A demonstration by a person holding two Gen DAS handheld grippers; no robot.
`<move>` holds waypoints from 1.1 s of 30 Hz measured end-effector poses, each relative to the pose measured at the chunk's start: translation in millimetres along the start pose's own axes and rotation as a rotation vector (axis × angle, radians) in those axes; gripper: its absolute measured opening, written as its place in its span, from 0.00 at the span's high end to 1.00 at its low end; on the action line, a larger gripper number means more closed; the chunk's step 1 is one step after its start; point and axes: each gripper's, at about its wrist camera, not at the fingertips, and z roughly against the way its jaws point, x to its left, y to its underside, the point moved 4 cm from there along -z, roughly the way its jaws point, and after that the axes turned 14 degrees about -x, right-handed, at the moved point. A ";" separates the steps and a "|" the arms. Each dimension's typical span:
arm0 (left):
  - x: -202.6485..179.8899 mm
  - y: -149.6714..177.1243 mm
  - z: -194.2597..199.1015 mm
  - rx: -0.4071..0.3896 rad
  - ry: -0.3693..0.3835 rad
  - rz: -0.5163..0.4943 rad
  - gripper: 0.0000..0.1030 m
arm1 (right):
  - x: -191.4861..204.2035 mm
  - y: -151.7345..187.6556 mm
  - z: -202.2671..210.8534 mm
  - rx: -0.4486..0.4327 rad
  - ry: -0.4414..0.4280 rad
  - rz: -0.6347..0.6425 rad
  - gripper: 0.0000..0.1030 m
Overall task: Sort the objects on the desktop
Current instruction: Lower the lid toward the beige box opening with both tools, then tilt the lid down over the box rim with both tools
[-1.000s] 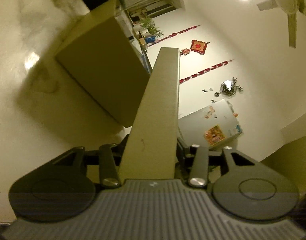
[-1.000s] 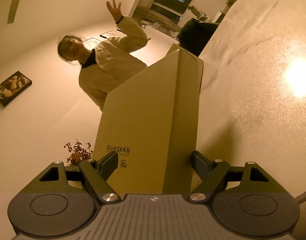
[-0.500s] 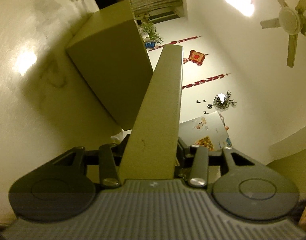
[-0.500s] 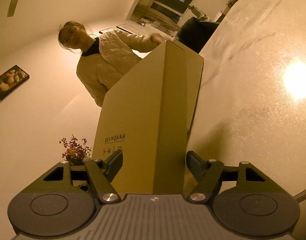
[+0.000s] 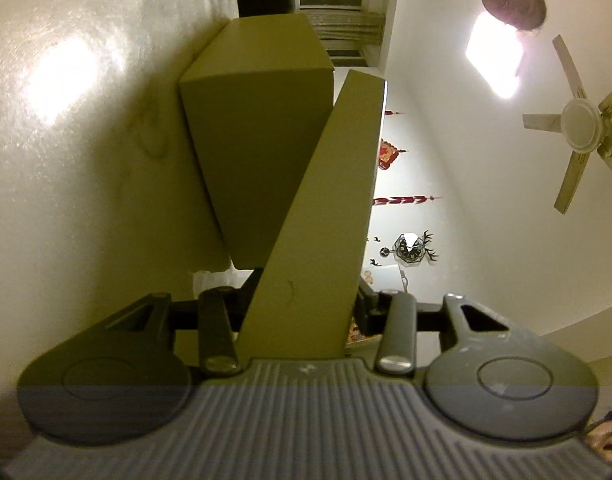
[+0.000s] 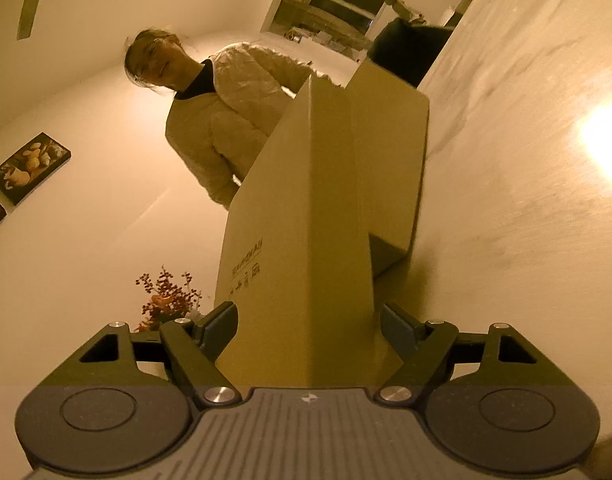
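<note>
Since the earlier frame both views have swung, so the cardboard box (image 5: 258, 136) now sits more upright in the upper centre of the left wrist frame and the woman in a quilted jacket (image 6: 222, 120) has lowered her raised arm. Left gripper (image 5: 306, 300) has its jaws clamped on a kraft flap (image 5: 325, 216) that runs up the middle, on the pale tabletop (image 5: 66, 200). Right gripper (image 6: 309, 320) grips the printed box flap (image 6: 290, 216) at lower centre, jaws pressed on both faces.

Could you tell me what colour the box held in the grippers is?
Plain tan cardboard box with small dark print; the right wrist view shows it best.
</note>
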 end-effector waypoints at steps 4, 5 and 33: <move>0.0 -0.4 3.0 -0.016 0.000 -0.003 0.60 | 0.5 1.3 -10.5 0.010 -0.011 -0.029 0.26; -2.4 -1.4 4.6 -0.029 -0.001 -0.011 0.60 | 0.2 1.2 -12.3 0.012 -0.009 -0.033 0.28; -92.5 -41.9 -42.0 -0.171 0.007 -0.207 0.69 | 73.5 -64.7 -65.0 -0.098 -0.081 0.021 0.47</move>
